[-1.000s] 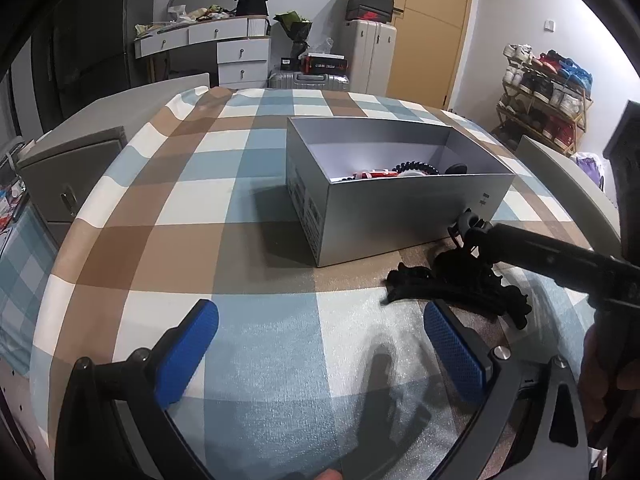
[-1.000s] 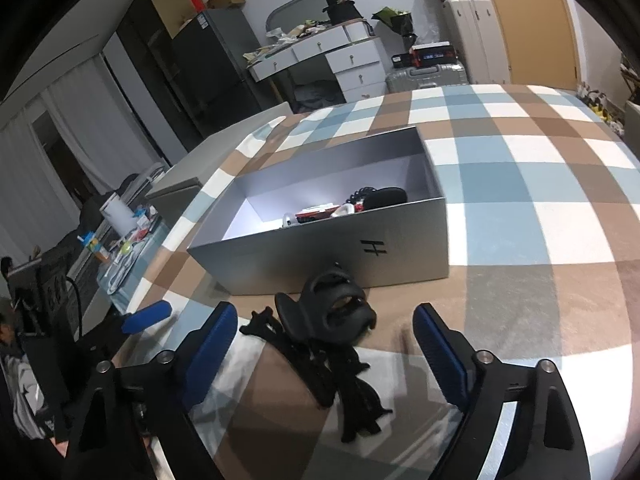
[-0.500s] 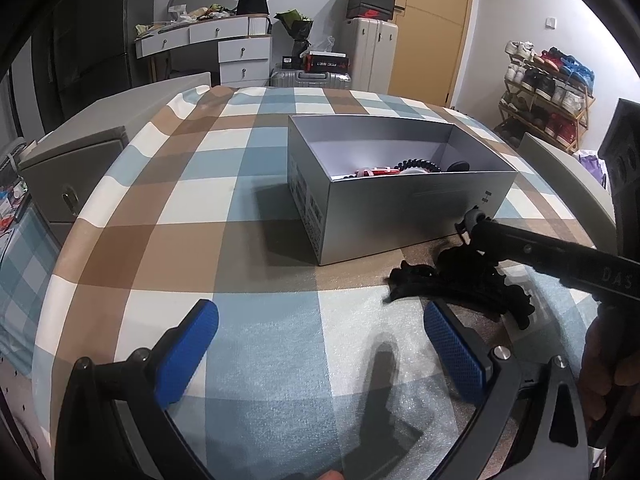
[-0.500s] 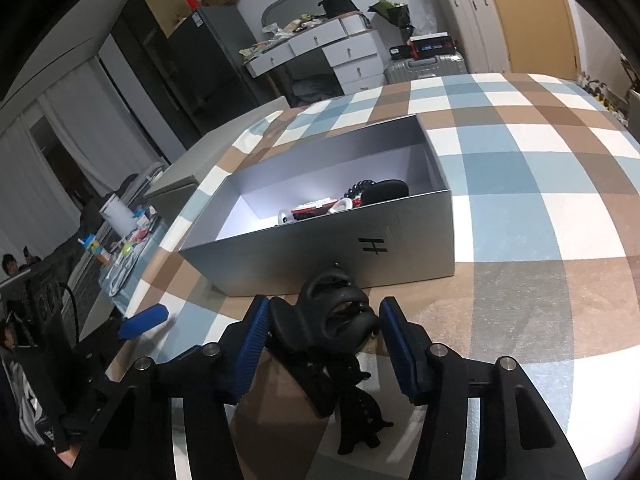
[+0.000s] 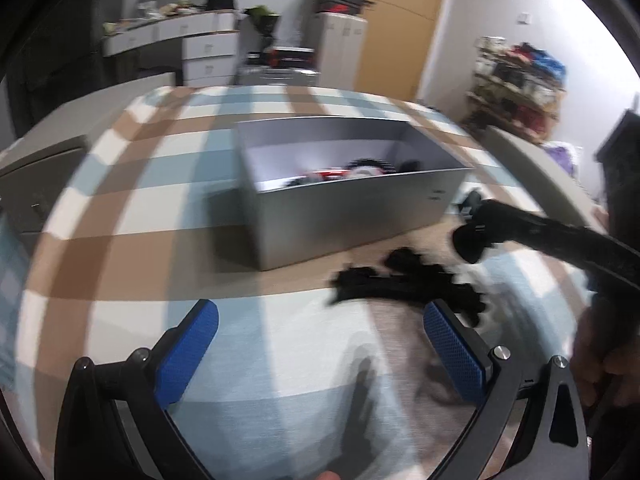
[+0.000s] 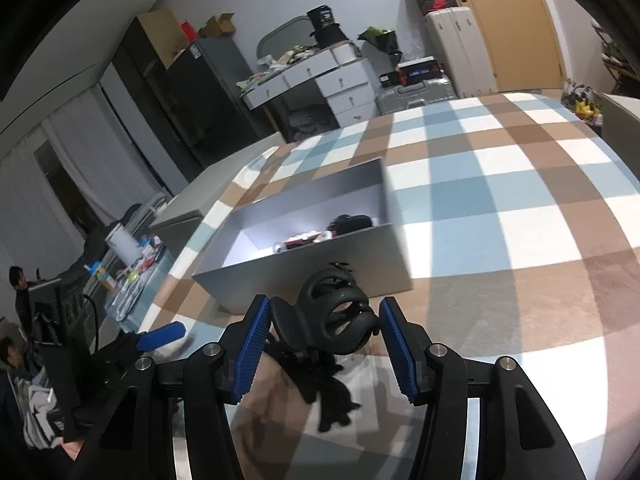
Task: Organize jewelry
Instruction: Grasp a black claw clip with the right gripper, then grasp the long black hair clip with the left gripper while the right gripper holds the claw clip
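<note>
Lifted since half a sec ago: the black hair claw clip (image 6: 334, 316), which sat on the plaid tablecloth (image 6: 500, 208), now rides pinched between the blue pads (image 6: 250, 350) of the right gripper (image 6: 326, 348), raised above the cloth just in front of the grey box (image 6: 320, 276). Left wrist view has gone blurry, so that hand has shifted too.

Right gripper: jaws pressed in on the clip, one pad on each side of its rounded body. Left gripper (image 5: 320, 354): spread wide, nothing between its pads, hovering low over the cloth near the pile.

Under the clip, a heap of more black hair clips (image 5: 404, 286) lies on the cloth, touching nothing but the fabric as far as I can tell. Box interior already holds a few items, red, white and black; too small to name.

Clip pose: long axis runs roughly left-right across the jaws, i.e. pad to pad. Curved loops face up and toward the box; teeth seem to point down and away from the camera, partly hidden.

Risks, as I judge them: the clip is rounded, glossy plastic, so it could rotate or squirt out if the squeeze eases. Squeezing the levers might spring it open. Box's near wall is close, so a low carry could knock the clip against the rim.
</note>
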The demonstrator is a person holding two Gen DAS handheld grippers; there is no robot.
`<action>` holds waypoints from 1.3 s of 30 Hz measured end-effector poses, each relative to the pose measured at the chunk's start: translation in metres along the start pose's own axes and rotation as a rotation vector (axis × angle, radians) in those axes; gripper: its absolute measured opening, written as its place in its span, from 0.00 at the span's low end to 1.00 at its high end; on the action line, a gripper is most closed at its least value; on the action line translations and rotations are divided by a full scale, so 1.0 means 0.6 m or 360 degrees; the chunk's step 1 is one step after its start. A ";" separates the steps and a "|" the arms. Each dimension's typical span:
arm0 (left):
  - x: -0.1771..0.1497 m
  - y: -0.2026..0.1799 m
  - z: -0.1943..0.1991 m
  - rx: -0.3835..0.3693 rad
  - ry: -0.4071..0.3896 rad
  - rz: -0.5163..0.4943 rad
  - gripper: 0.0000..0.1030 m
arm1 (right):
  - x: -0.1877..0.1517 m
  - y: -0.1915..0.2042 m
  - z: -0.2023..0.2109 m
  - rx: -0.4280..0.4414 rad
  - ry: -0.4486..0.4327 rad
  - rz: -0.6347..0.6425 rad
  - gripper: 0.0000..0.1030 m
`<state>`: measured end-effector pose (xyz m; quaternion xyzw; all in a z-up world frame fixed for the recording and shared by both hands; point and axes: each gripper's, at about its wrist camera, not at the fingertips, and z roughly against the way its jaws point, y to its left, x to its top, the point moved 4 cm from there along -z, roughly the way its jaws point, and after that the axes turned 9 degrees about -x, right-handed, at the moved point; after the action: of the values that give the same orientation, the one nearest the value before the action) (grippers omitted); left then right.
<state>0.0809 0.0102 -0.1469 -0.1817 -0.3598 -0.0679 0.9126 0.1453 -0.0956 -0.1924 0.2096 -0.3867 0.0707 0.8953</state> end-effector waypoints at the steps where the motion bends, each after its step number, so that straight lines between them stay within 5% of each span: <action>1: 0.001 -0.007 -0.003 -0.0022 0.0008 -0.0018 0.97 | 0.000 -0.004 0.002 -0.0004 -0.0003 -0.0008 0.53; 18: 0.011 -0.054 -0.072 0.0022 0.0255 -0.0206 0.97 | -0.003 -0.043 0.034 0.0018 -0.0072 -0.0083 0.53; 39: 0.011 -0.062 -0.091 0.0052 0.0331 -0.0249 0.97 | -0.007 -0.048 0.038 0.0049 -0.0068 -0.0110 0.53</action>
<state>0.1107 -0.0448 -0.1688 -0.1300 -0.2773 -0.1514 0.9398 0.1354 -0.1315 -0.1909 0.2380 -0.3971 0.0411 0.8854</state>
